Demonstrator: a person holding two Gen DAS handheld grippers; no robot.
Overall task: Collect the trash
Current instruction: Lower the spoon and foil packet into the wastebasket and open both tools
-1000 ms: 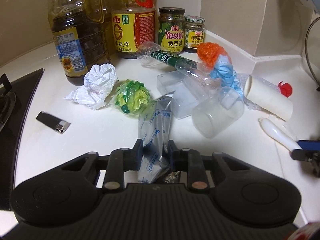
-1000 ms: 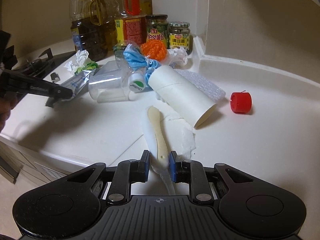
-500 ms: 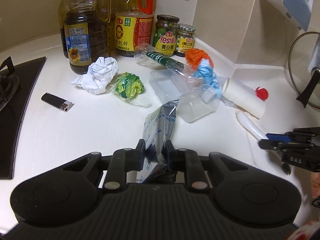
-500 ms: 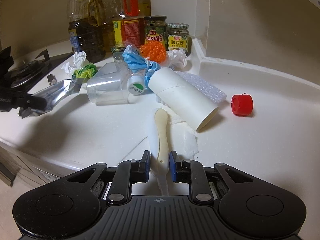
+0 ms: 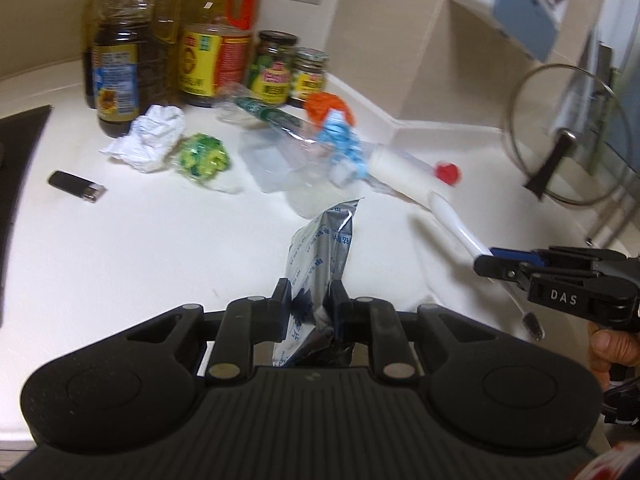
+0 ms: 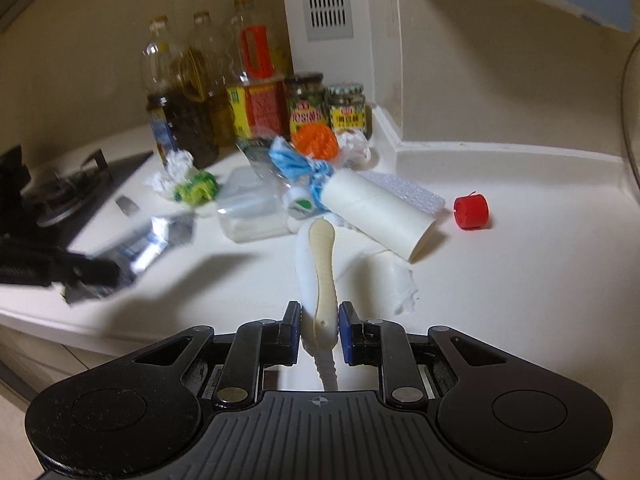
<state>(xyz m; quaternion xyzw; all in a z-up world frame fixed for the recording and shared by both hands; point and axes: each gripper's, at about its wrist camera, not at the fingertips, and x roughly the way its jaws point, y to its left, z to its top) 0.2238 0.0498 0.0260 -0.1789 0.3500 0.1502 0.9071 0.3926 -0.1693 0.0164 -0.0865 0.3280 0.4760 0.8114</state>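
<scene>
Foil sachet and white toothbrush: two trash items gripped, both clear of the counter.

Your left gripper (image 5: 308, 298) is clamped on the silver foil sachet (image 5: 320, 248); your right gripper (image 6: 319, 322) pinches the toothbrush (image 6: 318, 264) by its handle. Keep both pinches firm and carry level, since the brush juts far forward. Steer wide of the cardboard tube (image 6: 378, 218), red cap (image 6: 471, 211) and clear cup (image 6: 252, 216) left on the counter (image 6: 500, 280).

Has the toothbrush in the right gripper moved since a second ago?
Yes. The toothbrush has lifted off the counter, away from the torn tissue beneath it.
</scene>
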